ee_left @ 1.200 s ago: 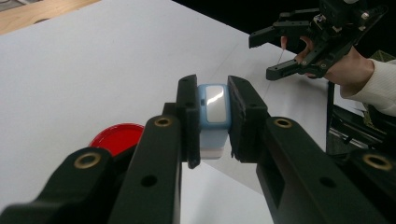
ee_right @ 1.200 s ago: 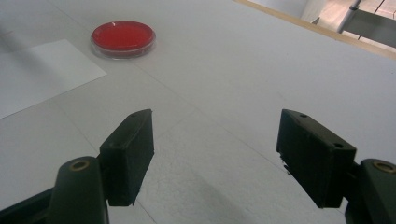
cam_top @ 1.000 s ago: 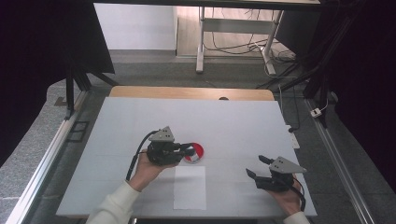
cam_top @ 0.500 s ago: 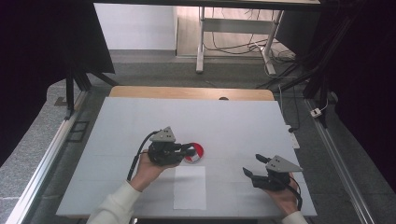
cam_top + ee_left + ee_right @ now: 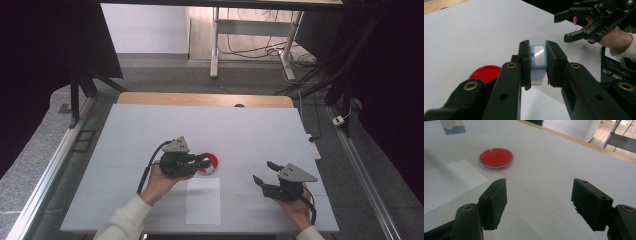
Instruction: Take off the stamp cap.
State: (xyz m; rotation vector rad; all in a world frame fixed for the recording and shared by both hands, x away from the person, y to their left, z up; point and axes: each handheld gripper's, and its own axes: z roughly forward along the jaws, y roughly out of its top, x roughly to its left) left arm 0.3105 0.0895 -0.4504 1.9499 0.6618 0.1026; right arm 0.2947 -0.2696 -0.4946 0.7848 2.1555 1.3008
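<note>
The left tongs [image 5: 204, 161] are seen left of centre on the white surface [image 5: 150, 125], held in a hand [image 5: 159, 181] whose white sleeve [image 5: 125, 220] comes in from the lower edge. They are clenched on a small pale-blue block [image 5: 538, 63] with a glossy white face; in the left gripper view the block is pinched between the two black jaws, upright, with its lower end raised off the surface. A cable [image 5: 148, 165] is looped from these tongs down past the wrist.

Just beside the jaw tips, a red dish [image 5: 208, 162] lies flat on the surface; in the high view it is partly covered by the tongs, and in the left gripper view it is seen lower left of the block. A white sheet [image 5: 203, 200] lies flat just in front of the dish, near the person's edge.

Further right, well apart from the dish, the right tongs [image 5: 266, 172] are held in the other hand [image 5: 296, 210] above the surface. They are released: the jaws stand wide apart with nothing between them, as is seen plainly in the right gripper view, where the dish [image 5: 496, 157] and a corner of the sheet [image 5: 446, 185] lie beyond the jaws. A wooden strip [image 5: 200, 99] is seen along the far edge of the surface.
</note>
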